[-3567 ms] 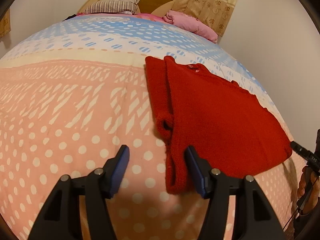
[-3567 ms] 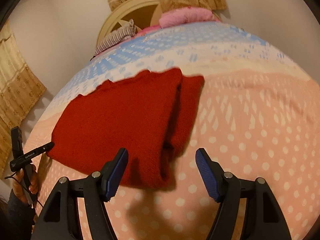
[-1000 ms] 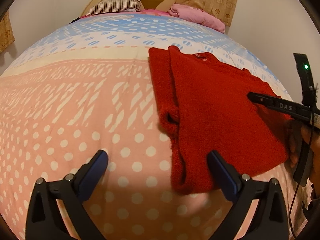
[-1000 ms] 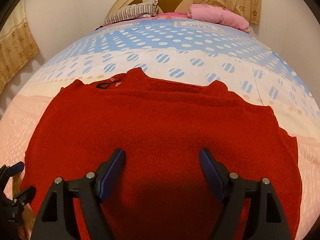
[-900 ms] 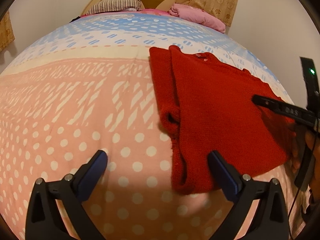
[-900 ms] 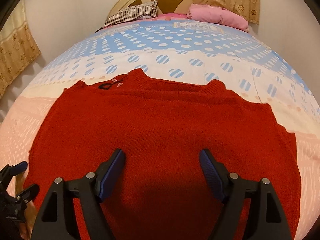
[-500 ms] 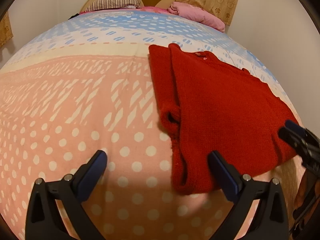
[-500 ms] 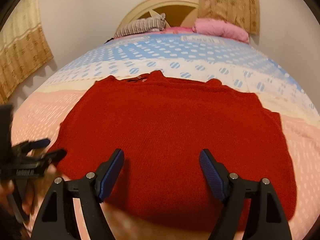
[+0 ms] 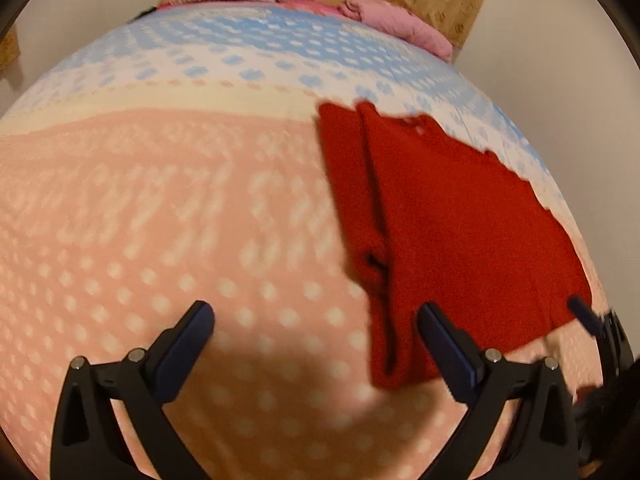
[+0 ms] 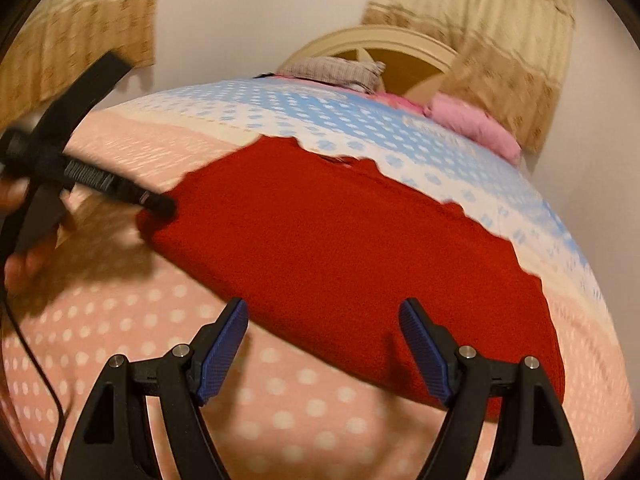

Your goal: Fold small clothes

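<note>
We have the red sweater lying flat on the bed, toward its right edge, one sleeve already folded in along the left side. Both sets of tongs stand wide open and hold nothing: the left tongs hang over the near left hem corner, the right tongs over the near hem. To fold well, we should pinch both layers right at the hem corners, lift evenly, and carry the hem up to the collar without dragging. Against a second ago, our right tongs have swung out rightward, so the sweater now sits askew in their view; the left tongs have barely shifted.
</note>
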Tool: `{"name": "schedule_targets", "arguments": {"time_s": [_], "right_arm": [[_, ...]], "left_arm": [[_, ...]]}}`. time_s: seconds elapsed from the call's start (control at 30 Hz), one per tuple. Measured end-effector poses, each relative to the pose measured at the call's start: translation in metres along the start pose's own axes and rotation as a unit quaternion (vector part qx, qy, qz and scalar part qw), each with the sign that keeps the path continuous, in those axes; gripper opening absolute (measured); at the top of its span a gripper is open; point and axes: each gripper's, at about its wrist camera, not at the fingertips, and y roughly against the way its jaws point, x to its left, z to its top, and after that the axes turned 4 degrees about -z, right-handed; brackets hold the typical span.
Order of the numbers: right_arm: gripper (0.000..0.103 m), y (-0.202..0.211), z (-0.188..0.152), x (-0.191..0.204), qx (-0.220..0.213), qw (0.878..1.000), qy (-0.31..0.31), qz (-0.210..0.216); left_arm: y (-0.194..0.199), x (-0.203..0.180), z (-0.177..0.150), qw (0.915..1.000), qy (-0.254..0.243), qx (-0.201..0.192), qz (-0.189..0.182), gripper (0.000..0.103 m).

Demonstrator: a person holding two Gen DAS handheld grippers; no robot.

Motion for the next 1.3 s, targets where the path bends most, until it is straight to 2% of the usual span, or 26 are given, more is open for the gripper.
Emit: {"name": "schedule_targets", "arguments": {"time_s": [0.07, 0.23, 0.57, 0.77, 0.9, 0.97, 1.07, 1.13, 1.17, 1.23, 1.27, 1.3], "right_arm": [[0.078, 0.001, 0.002, 0.013, -0.009, 1.000, 0.018, 0.008], [0.078, -0.001, 0.010, 0.045, -0.018, 0.998, 0.063, 0.018], [0.078, -0.021, 0.025, 0.088, -0.025, 0.989, 0.144, -0.004], [0.078, -0.033, 0.035, 0.094, -0.021, 0.987, 0.155, -0.028], [0.074, -0.037, 0.038, 0.104, -0.025, 0.984, 0.171, -0.032], [0.073, -0.039, 0.035, 0.111, -0.023, 0.981, 0.188, -0.038], [0.064, -0.038, 0.034, 0.117, -0.028, 0.978, 0.201, -0.039], [0.054, -0.039, 0.033, 0.119, -0.029, 0.977, 0.209, -0.036], [0.050, -0.039, 0.031, 0.122, -0.028, 0.976, 0.215, -0.032], [0.031, -0.042, 0.029, 0.126, -0.025, 0.973, 0.227, -0.027], [0.026, -0.042, 0.028, 0.128, -0.025, 0.972, 0.231, -0.026], [0.016, -0.042, 0.026, 0.129, -0.024, 0.971, 0.237, -0.025]], "left_arm": [[0.004, 0.007, 0.008, 0.9999, 0.002, -0.013, 0.002, 0.103], [-0.001, 0.020, 0.022, 0.9991, 0.020, -0.021, -0.030, 0.103], [-0.034, -0.007, 0.060, 0.9982, -0.009, -0.014, -0.057, 0.101], [-0.057, -0.016, 0.083, 0.9963, -0.004, 0.010, -0.085, 0.100], [-0.072, -0.020, 0.092, 0.9948, -0.013, 0.027, -0.098, 0.091], [-0.077, -0.017, 0.095, 0.9942, -0.009, 0.027, -0.104, 0.090], [-0.077, -0.014, 0.097, 0.9927, -0.008, 0.023, -0.118, 0.086], [-0.077, -0.009, 0.099, 0.9908, -0.004, 0.021, -0.134, 0.071], [-0.078, -0.008, 0.100, 0.9895, 0.000, 0.025, -0.143, 0.067], [-0.082, -0.007, 0.100, 0.9858, 0.006, 0.032, -0.165, 0.050], [-0.083, -0.009, 0.100, 0.9844, 0.001, 0.036, -0.173, 0.045], [-0.084, -0.011, 0.099, 0.9835, -0.003, 0.039, -0.176, 0.037]]}}
